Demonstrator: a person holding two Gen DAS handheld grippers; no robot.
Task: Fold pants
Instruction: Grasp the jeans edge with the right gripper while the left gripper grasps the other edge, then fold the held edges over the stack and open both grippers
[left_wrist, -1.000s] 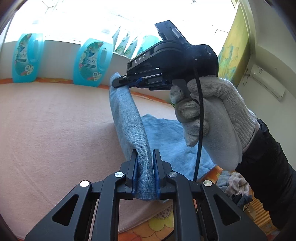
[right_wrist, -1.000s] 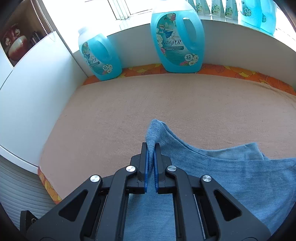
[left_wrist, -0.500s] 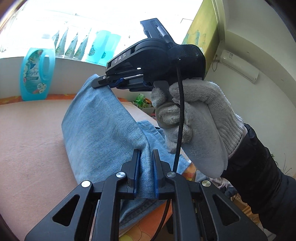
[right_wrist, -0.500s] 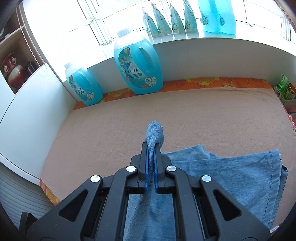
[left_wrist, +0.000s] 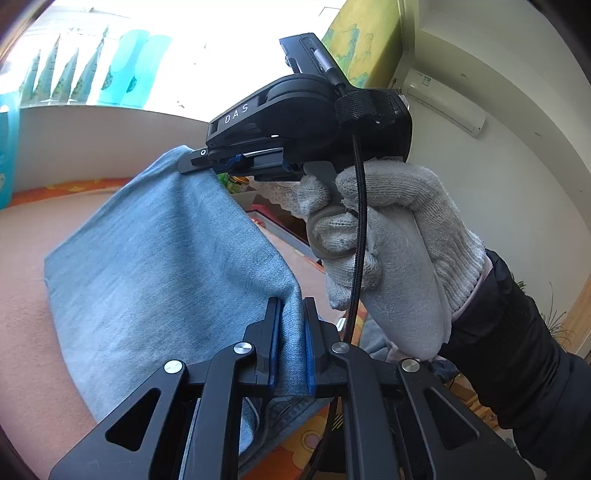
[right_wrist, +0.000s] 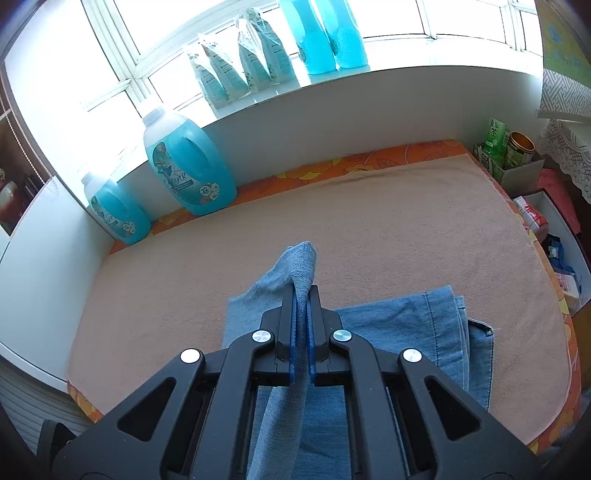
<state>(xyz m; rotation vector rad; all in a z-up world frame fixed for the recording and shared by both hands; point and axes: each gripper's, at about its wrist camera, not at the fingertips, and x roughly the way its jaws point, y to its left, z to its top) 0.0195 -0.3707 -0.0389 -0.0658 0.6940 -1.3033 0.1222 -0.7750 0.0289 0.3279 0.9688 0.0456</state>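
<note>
Together, both tools had the blue denim pants (left_wrist: 162, 258) pinched and lifted. Near 6 o'clock in its own view, the left gripper (left_wrist: 290, 343) was clamped on a thick fold of denim. At 12 o'clock from it, the right gripper (left_wrist: 192, 162), held by a white-gloved hand (left_wrist: 391, 236), nipped the far corner. Below, the remaining denim lay on the beige blanket (right_wrist: 369, 229), with detergent bottles (right_wrist: 188, 170) at 10 o'clock.

Fwd of right gripper (right_wrist: 303, 332): blanket (right_wrist: 369, 221) open; detergent jugs (right_wrist: 188, 166) block far-left edge, boxes (right_wrist: 517, 166) far-right.
</note>
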